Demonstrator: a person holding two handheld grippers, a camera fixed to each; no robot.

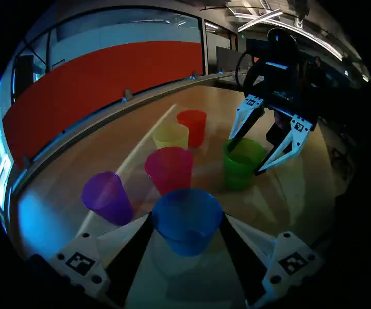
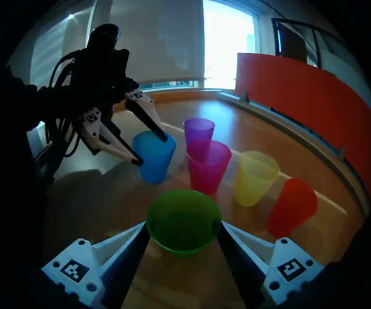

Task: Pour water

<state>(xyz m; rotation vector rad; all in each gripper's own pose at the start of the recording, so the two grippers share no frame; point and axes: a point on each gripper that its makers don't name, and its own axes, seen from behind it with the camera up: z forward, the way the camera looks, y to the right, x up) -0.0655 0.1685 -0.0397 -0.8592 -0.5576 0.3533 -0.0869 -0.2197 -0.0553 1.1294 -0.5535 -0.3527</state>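
Observation:
A blue cup (image 1: 187, 229) stands on the wooden table (image 1: 82, 154), and my left gripper (image 1: 185, 219) is shut on its sides. The right gripper view shows that same left gripper (image 2: 149, 150) clasping the blue cup (image 2: 154, 157) near its rim. A green cup (image 2: 183, 221) sits between the fingers of my right gripper (image 2: 183, 227), which press on it. From the left gripper view, the right gripper (image 1: 245, 160) straddles the green cup (image 1: 241, 165). Both cups are upright. I cannot tell whether either holds water.
Purple (image 1: 107, 198), pink (image 1: 169, 167), yellow (image 1: 170, 135) and red (image 1: 192, 126) cups stand in a row between the two held cups. An orange wall panel (image 1: 93, 82) runs along the table's far edge. A bright window (image 2: 226, 46) is behind.

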